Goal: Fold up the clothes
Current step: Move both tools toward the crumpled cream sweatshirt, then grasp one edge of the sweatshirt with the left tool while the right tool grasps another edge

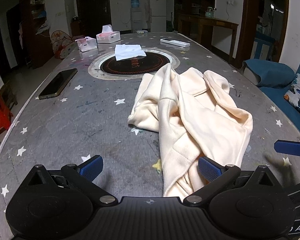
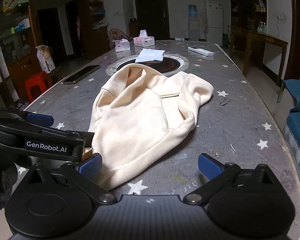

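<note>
One cream garment, two tissue boxes, two wide-open tools.

We lose the cream garment's near hem beneath our left gripper's body, its outline unclear there.

Left gripper sat at bottom of its own view, jaws spread wide, blue pads apart, nothing clamped. Right gripper likewise low in its frame, jaws wide, holding nothing. In right wrist view the left gripper entered from the left edge, side-on, at mid-height.
</note>
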Motion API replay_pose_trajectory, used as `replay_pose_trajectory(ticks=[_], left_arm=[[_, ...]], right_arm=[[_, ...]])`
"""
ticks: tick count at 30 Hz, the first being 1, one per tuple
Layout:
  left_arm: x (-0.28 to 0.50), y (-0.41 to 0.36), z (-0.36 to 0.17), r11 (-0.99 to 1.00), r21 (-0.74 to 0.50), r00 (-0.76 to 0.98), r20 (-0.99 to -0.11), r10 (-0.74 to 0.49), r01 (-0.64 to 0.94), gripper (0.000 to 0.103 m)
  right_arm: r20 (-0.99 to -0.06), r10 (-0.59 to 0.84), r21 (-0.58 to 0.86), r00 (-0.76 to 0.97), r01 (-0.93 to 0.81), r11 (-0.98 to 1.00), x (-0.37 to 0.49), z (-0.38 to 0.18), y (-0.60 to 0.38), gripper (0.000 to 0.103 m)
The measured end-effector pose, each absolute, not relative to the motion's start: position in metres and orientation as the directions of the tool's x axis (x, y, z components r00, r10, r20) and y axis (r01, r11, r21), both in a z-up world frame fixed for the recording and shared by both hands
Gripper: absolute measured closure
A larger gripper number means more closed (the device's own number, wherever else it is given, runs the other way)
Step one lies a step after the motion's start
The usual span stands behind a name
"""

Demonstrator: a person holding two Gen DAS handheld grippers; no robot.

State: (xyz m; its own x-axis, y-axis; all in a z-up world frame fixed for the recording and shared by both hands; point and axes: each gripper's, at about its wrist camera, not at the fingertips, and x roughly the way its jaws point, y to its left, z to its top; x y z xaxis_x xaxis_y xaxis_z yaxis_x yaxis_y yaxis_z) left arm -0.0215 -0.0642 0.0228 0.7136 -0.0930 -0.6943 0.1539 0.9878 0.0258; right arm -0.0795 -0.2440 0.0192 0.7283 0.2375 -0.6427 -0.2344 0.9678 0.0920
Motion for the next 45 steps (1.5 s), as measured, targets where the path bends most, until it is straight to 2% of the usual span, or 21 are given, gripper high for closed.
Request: replay_pose_trajectory(ticks=[18, 26, 35, 38, 39, 40, 41, 43, 45], left_arm=[[0.017, -0.058, 0.033, 0.982, 0.039, 0.737, -0.667, -0.111, 0.183, 0.000], [0.049, -0.058, 0.056, 0.976, 0.022, 0.770, -0.619, -0.156, 0.215, 0.003], [0.111, -0.074, 0.065, 0.963, -0.019, 0.758, -0.612, -0.223, 0.269, 0.018], [0.131, -0.080, 0.057, 0.957, -0.032, 0.730, -0.639, -0.242, 0.289, 0.029], [0.137, -0.081, 0.053, 0.955, -0.035, 0.720, -0.649, -0.246, 0.295, 0.035], [0.140, -0.081, 0.050, 0.954, -0.038, 0.712, -0.657, -0.249, 0.298, 0.046], [0.143, -0.080, 0.047, 0.953, -0.042, 0.703, -0.665, -0.252, 0.301, 0.051], [0.148, -0.074, 0.041, 0.953, -0.073, 0.683, -0.681, -0.264, 0.295, 0.073], [0.150, -0.064, 0.038, 0.950, -0.121, 0.670, -0.683, -0.290, 0.288, 0.085]], right_arm=[[-0.625, 0.241, 0.074, 0.742, -0.251, 0.965, -0.030, 0.030, -0.251, 0.002], [-0.625, 0.235, 0.074, 0.744, -0.243, 0.967, 0.007, 0.033, -0.264, 0.018], [-0.645, 0.237, 0.075, 0.726, -0.249, 0.966, 0.048, 0.025, -0.270, 0.032], [-0.654, 0.237, 0.073, 0.719, -0.252, 0.965, 0.063, 0.021, -0.271, 0.037], [-0.656, 0.237, 0.072, 0.716, -0.253, 0.965, 0.067, 0.020, -0.271, 0.038], [-0.659, 0.236, 0.071, 0.714, -0.254, 0.965, 0.072, 0.019, -0.271, 0.040], [-0.662, 0.236, 0.071, 0.711, -0.255, 0.964, 0.077, 0.018, -0.272, 0.043], [-0.667, 0.236, 0.069, 0.706, -0.257, 0.964, 0.086, 0.016, -0.272, 0.045], [-0.674, 0.243, 0.070, 0.697, -0.268, 0.961, 0.089, 0.012, -0.272, 0.054]])
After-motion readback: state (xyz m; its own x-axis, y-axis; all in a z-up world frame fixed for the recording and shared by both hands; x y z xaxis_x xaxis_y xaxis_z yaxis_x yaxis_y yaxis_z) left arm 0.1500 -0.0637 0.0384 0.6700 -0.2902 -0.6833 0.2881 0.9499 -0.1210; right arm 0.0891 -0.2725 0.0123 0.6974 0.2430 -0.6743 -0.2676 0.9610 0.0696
